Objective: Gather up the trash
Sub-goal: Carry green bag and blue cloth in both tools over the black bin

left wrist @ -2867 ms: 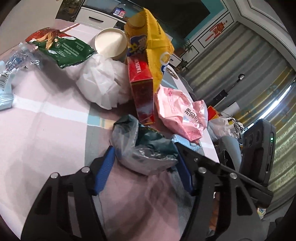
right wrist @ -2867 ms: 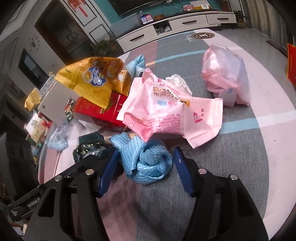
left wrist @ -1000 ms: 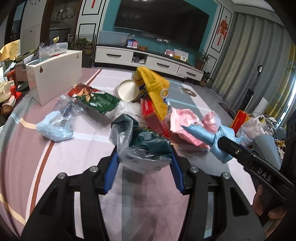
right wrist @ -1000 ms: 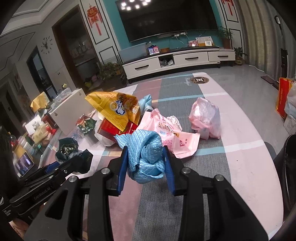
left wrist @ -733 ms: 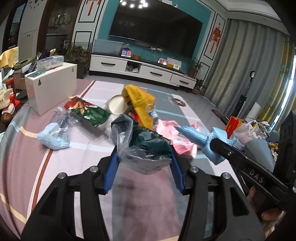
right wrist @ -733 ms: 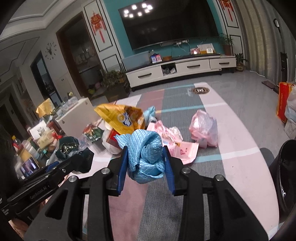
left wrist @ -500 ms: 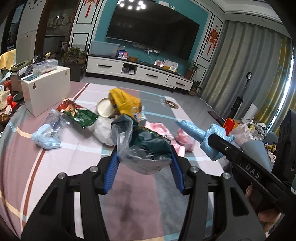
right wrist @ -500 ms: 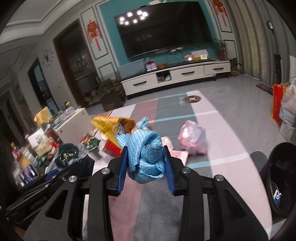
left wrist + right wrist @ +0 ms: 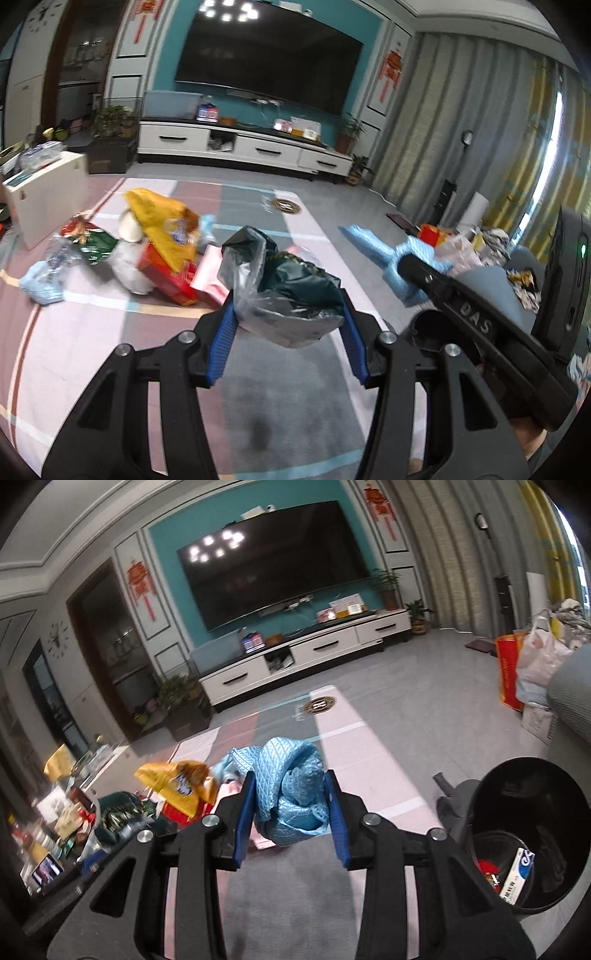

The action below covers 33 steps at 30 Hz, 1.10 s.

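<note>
My left gripper is shut on a crumpled clear and dark green plastic bag, held up off the table. My right gripper is shut on a knotted blue cloth, also held in the air; it shows in the left wrist view to the right. A black trash bin with some trash inside stands at the lower right of the right wrist view. More trash lies on the table: a yellow snack bag, a red box and a green packet.
The table has a pink and grey striped cloth. A white box stands at its far left. A TV cabinet runs along the back wall. Bags stand on the floor at the right.
Both grippers have lifted their loads and swung to the right, away from the trash pile. The black bin has come into the right wrist view.
</note>
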Available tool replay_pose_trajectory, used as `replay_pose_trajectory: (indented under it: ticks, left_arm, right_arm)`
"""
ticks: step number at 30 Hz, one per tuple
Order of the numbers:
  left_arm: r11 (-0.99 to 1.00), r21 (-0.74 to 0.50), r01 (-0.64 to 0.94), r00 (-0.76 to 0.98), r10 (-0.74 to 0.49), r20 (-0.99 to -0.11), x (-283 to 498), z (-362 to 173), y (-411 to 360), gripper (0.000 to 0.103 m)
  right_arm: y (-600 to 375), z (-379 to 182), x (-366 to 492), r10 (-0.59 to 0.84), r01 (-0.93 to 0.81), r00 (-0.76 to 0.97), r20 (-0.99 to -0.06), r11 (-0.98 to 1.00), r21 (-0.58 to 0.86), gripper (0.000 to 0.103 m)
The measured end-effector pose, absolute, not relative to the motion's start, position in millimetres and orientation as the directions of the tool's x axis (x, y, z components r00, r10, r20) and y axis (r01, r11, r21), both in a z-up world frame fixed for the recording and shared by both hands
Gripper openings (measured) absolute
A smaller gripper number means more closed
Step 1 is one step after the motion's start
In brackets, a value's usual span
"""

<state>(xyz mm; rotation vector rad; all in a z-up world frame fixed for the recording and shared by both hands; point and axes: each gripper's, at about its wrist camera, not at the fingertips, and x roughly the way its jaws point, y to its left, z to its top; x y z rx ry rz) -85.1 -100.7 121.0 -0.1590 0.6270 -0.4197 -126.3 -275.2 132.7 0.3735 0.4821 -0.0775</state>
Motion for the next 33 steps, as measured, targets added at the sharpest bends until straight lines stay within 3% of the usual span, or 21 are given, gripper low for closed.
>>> replay_pose_trajectory:
  ticks: [19, 33]
  left_arm:
    - [0.82, -0.206, 0.533, 0.603, -0.54, -0.587, -103.7, 113.8, -219.2, 0.053]
    - [0.753, -0.22, 0.62, 0.515, -0.602, -0.61, -107.6, 108.4, -276.2, 0.053]
  right_arm:
    - [-377.9, 126.9, -182.5, -0.202, 0.408, 0.868, -0.454, 0.813, 0.416, 0.037]
    - [-432.3, 103.6, -226.1, -0.349, 0.588, 0.787, -0.509, 0.674, 0.447, 0.037]
